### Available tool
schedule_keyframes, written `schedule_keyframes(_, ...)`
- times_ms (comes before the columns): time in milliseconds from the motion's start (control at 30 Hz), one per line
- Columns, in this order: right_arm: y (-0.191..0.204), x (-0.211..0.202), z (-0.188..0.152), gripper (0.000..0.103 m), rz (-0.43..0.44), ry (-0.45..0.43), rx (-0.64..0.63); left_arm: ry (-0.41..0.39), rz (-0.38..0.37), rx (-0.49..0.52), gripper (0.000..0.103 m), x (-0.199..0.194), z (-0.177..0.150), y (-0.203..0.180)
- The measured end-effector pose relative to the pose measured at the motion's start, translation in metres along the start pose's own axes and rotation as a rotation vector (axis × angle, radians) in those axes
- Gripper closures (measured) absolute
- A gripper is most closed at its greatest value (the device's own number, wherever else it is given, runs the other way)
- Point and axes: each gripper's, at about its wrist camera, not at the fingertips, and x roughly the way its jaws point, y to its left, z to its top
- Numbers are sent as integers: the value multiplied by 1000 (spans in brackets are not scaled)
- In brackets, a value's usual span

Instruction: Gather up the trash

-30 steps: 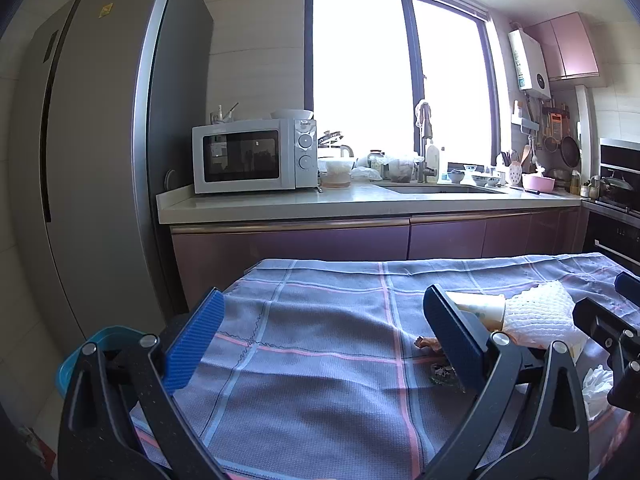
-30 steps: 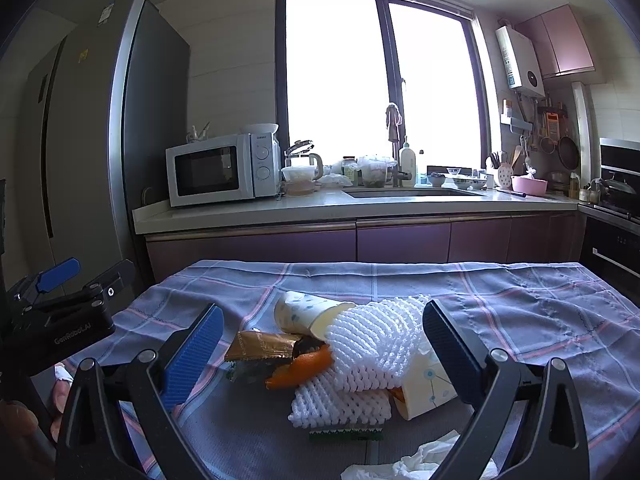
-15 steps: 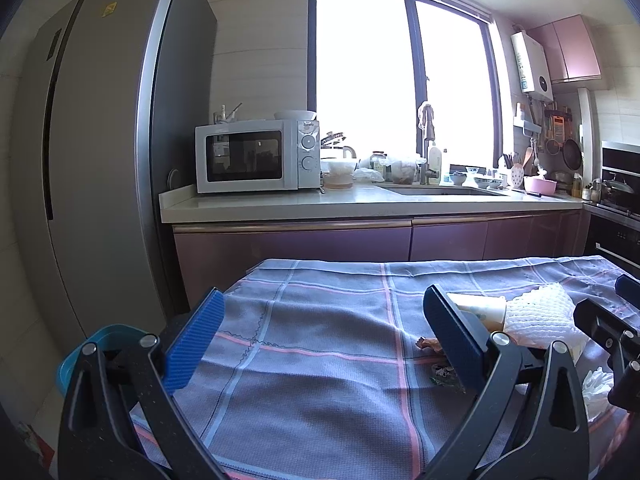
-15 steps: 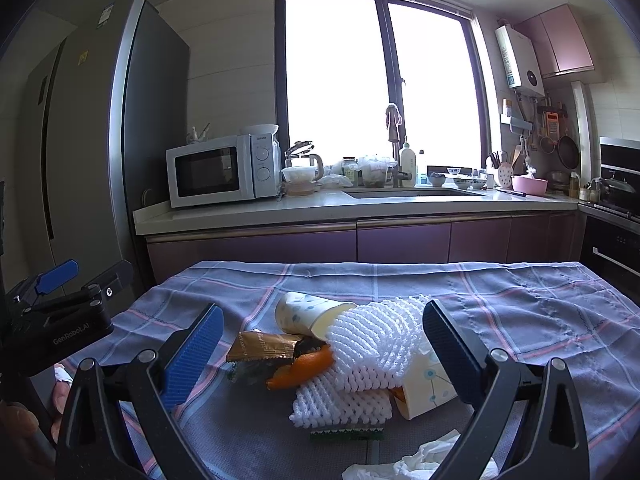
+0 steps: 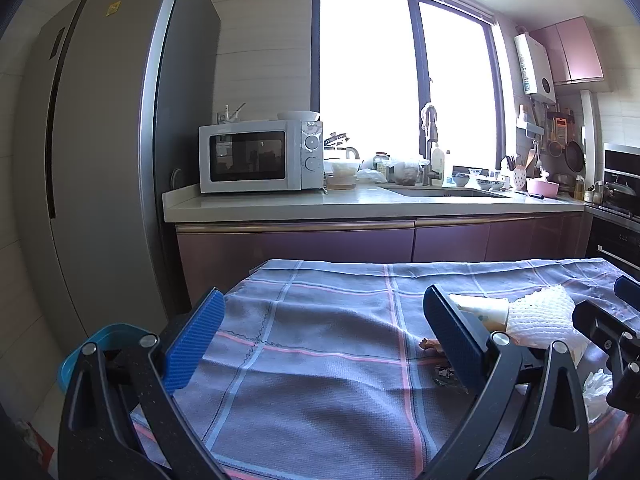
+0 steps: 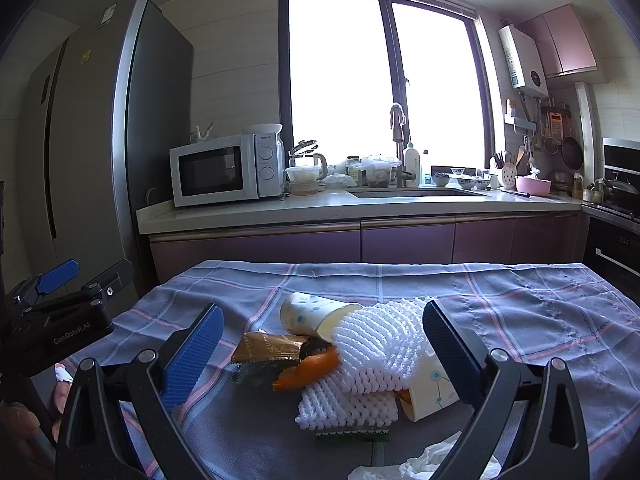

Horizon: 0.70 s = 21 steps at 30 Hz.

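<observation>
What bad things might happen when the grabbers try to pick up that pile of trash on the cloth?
1. The white foam net lies over the paper cup and orange peel, so the open right gripper might drag several pieces at once and scatter them.
2. The crumpled tissue sits near the table's front edge and might get knocked off.
3. Closing low might pinch the checked tablecloth and pull everything.

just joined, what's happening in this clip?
A person holds two claws over a table with a checked cloth. The right claw is open, facing a trash pile: white foam netting, paper cup, gold wrapper, orange peel. The left claw is open over bare cloth. Nothing is gripped.
</observation>
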Motion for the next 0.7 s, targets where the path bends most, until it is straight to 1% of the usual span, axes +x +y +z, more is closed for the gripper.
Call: schedule_keyframes(700,-4,4,-1,7,19,13,7,4,-7,-1,5,1,1,1)
